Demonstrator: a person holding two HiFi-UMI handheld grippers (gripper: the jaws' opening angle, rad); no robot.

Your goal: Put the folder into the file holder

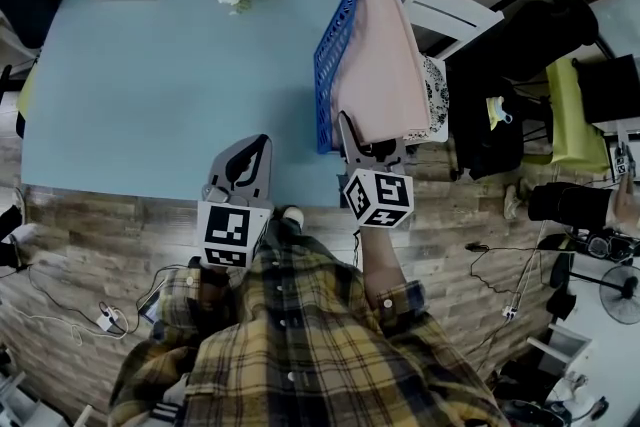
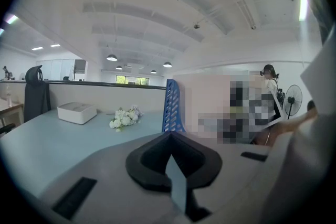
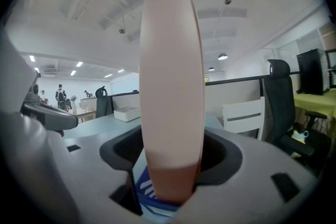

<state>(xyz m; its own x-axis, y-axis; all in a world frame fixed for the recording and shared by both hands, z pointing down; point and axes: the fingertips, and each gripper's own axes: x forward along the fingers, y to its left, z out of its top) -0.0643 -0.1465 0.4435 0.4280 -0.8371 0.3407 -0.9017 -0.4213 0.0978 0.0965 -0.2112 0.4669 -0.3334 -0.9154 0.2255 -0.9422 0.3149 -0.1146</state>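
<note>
Rounded pink folder stands in the blue slotted file holder at the bench's right edge. Only the right gripper view shows the right gripper fingers spread around it, seemingly not pressing. The left gripper fingers are closed and empty.

An open-plan office: a long tabletop edged by a low partition, a black office chair, rows of ceiling lamps.
</note>
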